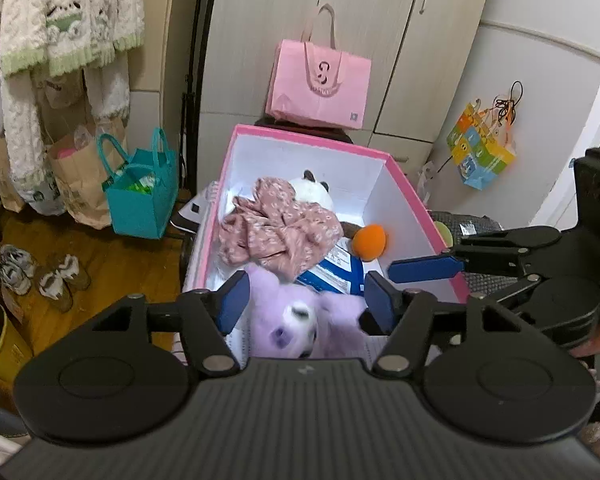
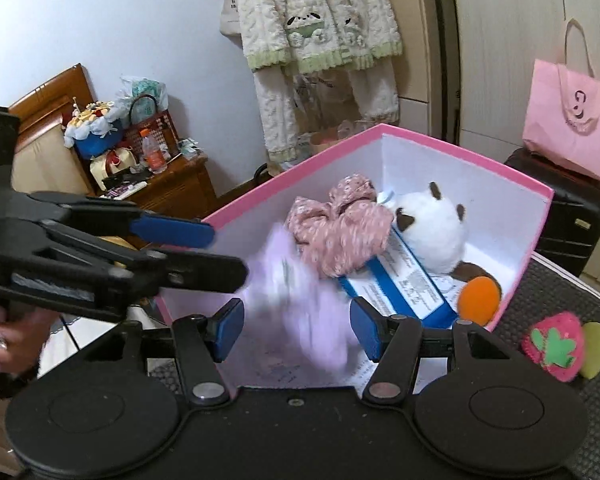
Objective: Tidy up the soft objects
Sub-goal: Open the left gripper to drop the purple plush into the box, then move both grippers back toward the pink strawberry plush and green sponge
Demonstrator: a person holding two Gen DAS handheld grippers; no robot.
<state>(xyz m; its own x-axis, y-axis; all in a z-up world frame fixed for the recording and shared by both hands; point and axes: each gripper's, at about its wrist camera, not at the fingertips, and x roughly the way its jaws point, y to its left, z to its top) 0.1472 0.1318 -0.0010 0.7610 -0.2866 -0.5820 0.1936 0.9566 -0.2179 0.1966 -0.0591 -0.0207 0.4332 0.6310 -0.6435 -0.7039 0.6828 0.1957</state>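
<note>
A pink box (image 1: 416, 184) with white inner walls lies just beyond both grippers' fingers. It holds a blurred purple plush toy (image 1: 300, 320) nearest the fingertips, and beyond it a crumpled pink floral cloth (image 1: 280, 228), a white panda plush (image 2: 432, 232), an orange ball (image 1: 371, 241) and a blue-and-white carton (image 2: 400, 284) whose print is too small to read. The left gripper (image 1: 306, 300) and right gripper (image 2: 296, 324) both have fingers spread, pinching nothing. Right of the right gripper's fingers, outside the box, lies a strawberry plush (image 2: 554, 346).

Home bedroom: wardrobe doors (image 1: 384, 40), hung fleece pyjamas (image 2: 320, 20), shoes (image 1: 36, 276) on wood floor, cluttered nightstand (image 2: 172, 188)
</note>
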